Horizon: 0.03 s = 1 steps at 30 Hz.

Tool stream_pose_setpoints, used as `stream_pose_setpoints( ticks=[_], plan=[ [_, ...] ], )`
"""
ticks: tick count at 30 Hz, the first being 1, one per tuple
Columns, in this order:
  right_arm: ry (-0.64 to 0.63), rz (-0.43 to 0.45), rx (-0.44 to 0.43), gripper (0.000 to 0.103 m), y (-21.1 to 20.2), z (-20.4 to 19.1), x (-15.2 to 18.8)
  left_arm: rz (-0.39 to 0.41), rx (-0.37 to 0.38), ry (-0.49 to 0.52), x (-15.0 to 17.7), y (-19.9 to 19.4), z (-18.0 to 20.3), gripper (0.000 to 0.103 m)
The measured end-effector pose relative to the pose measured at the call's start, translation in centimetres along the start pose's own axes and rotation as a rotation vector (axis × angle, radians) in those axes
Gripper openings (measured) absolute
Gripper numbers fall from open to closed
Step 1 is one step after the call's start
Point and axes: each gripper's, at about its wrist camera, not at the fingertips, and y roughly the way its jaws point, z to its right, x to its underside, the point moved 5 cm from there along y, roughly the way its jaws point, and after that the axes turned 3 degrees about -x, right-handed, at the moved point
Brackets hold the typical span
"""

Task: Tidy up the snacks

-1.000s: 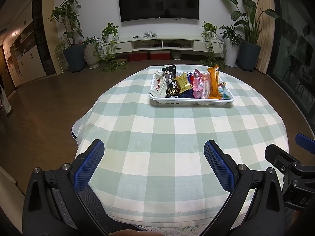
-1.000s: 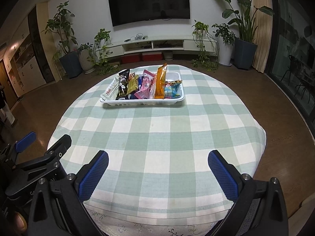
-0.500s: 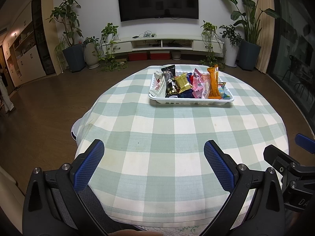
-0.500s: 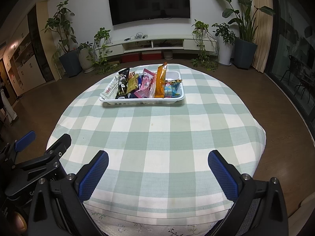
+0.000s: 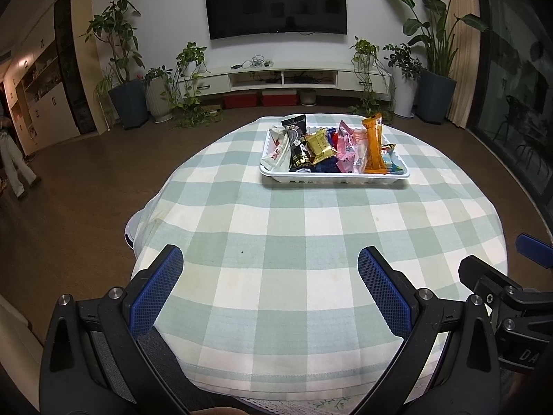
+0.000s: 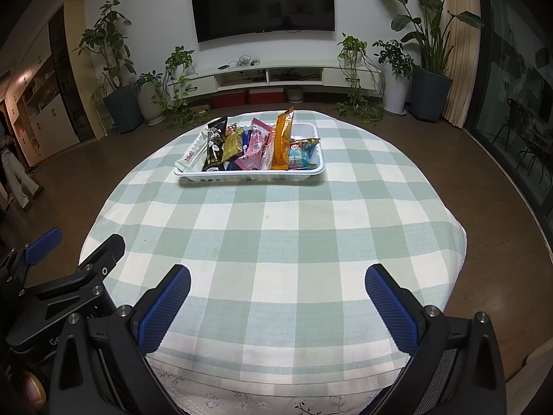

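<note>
A white tray [image 5: 331, 177] [image 6: 252, 175] sits on the far half of a round table with a green-and-white checked cloth [image 5: 311, 228] [image 6: 276, 228]. Several snack packets lie side by side in it, among them an orange packet [image 5: 374, 145] [image 6: 281, 140], a pink one [image 5: 347, 147] [image 6: 255, 147], a gold one [image 5: 321, 143] [image 6: 232, 145] and a black one [image 5: 299, 147] [image 6: 214, 145]. My left gripper [image 5: 271, 287] hangs open over the near table edge, nothing between its blue pads. My right gripper [image 6: 276, 297] is open beside it, also holding nothing.
Beyond the table a TV [image 5: 274, 0] hangs over a low white console [image 5: 283, 79] with potted plants [image 5: 124, 69] on both sides. Brown floor surrounds the table. A person [image 5: 10, 159] stands at the far left. Glass doors [image 5: 515, 103] run along the right.
Both grippers stay nearly still and open. The right wrist view has crept slightly forward. The person at the far left has walked further into view.
</note>
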Motion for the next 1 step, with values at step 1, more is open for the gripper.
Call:
stream_pose_setpoints(
  ticks=[1],
  plan=[
    [0.0,0.001,0.0,0.103,-0.01,-0.01,-0.04,0.0,-0.001,0.0,0.03,-0.07,0.24,0.103]
  ],
)
